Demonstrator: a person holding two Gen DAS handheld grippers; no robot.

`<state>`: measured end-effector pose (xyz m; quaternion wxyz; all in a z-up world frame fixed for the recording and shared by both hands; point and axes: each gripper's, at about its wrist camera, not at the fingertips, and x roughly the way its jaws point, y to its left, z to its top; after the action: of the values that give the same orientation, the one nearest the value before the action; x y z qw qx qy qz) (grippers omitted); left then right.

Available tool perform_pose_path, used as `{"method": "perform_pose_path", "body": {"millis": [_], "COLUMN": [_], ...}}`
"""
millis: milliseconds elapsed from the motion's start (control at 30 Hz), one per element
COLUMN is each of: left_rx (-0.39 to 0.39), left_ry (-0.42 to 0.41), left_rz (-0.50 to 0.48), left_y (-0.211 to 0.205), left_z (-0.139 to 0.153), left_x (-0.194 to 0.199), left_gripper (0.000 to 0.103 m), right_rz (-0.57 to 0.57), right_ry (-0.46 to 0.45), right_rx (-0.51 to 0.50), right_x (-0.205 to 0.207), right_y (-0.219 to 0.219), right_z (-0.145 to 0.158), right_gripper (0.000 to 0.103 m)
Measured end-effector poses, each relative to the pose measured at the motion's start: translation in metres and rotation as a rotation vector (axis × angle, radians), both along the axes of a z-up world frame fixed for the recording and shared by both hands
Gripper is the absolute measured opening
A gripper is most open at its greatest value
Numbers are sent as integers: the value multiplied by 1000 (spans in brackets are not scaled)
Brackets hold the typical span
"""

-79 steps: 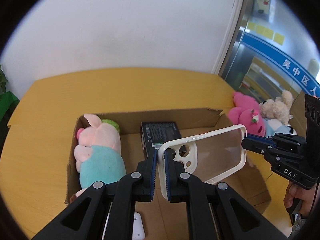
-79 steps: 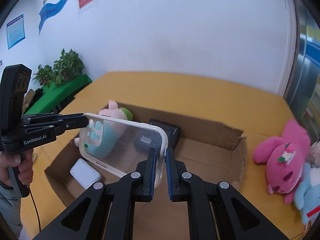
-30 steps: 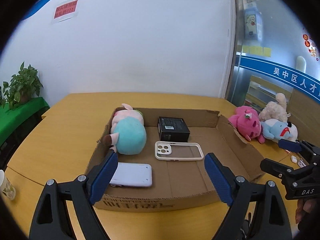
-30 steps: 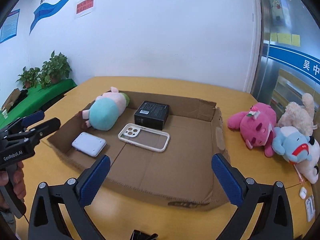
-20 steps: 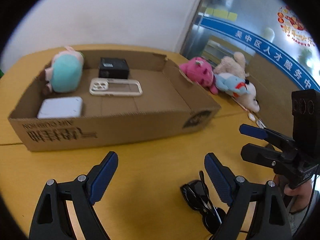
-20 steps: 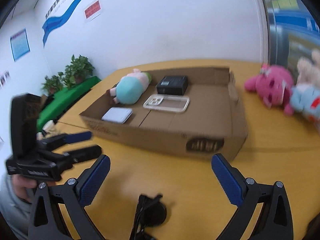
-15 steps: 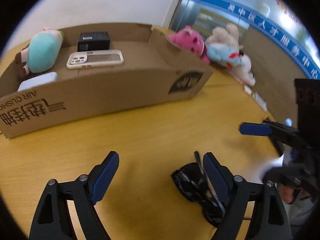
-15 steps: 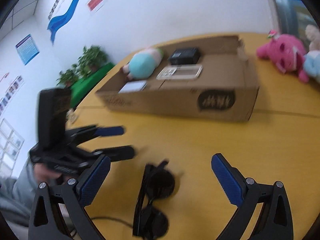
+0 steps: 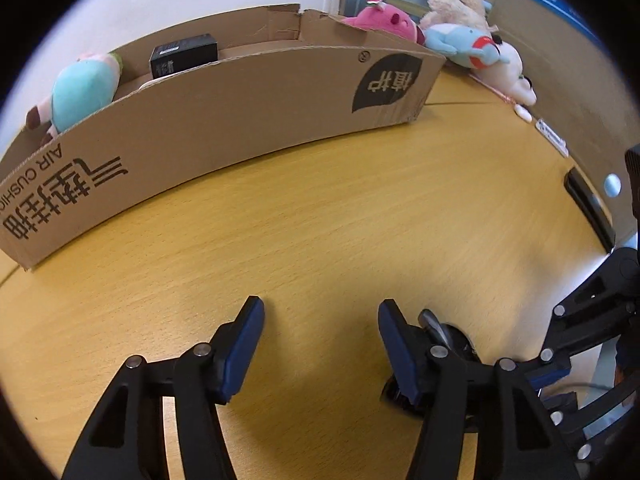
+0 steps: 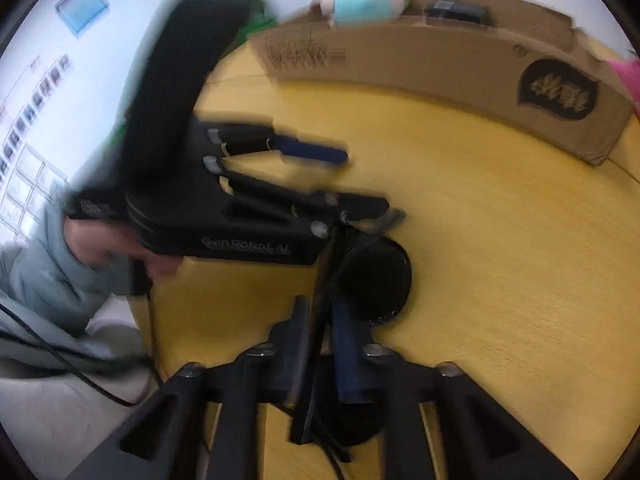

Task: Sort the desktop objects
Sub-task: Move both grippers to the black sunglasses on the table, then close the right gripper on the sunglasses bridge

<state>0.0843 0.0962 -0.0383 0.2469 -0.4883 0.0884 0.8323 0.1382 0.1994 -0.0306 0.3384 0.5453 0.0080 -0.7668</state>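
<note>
The left wrist view is sharp, and the right wrist view is smeared by motion blur, so each fills in what the other lacks. From the left, the left tongs (image 9: 320, 336) stand partly apart over the bare yellow bench (image 9: 340, 208), their jaws having just been closing, with nothing but bench between the blue pads; the black sunglasses (image 9: 452, 340) lie just outside the right-hand finger, mostly hidden behind it. Only the right view shows those sunglasses (image 10: 372, 276) properly: a round dark lens lies flat on the bench, and a thin black temple arm runs down between the fingers of the right tongs (image 10: 320, 332), whose jaws have just snapped together and are pinched on that arm. That view also shows the left tongs from the side, with one finger close against the upper edge of the glasses, whether touching I cannot tell, and the person's hand (image 10: 116, 248) in a pale grey sleeve gripping the handle. The left view alone gives a clear look at the cardboard box (image 9: 224, 120) further back on the bench, with the teal plush pig (image 9: 80, 92) and the black box (image 9: 184, 54) inside, and beyond its far corner the pink plush (image 9: 380, 22), the blue plush (image 9: 460, 46) and a beige plush (image 9: 456, 6) lying together on the bench.
</note>
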Motion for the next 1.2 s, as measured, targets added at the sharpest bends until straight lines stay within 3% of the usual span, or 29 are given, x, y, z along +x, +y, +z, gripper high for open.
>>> {"method": "perform_pose_path", "body": {"millis": [167,267,433,733,800,1067,1200], "left_rx": [-65,-66,-85,27,79,28,114], "left_ry": [51,55,63,34,39,105,114], "left_rz": [-39,-50,-25,-63,-109,-391,-516], "left_y": [1,-3,-19,-49,-51,-46,-49], "left_z": [-2,-1,0,7,13,16,31], "left_x": [9,11,12,14,13,17,25], "left_gripper": [58,58,58,58,57,57,58], "right_rz": [-3,6,90,278,310,352,354], "right_ry": [34,37,64,113,112,112,114], "right_rx": [-6,-24,-27,-68,-76,-95,-100], "right_x": [-1,-4,-14,-40,-42,-28,-27], "right_y": [-5,-5,-12,-15,-15,1,5], "right_z": [2,4,8,7,7,4,5], "right_gripper": [8,8,8,8,8,9,9]}}
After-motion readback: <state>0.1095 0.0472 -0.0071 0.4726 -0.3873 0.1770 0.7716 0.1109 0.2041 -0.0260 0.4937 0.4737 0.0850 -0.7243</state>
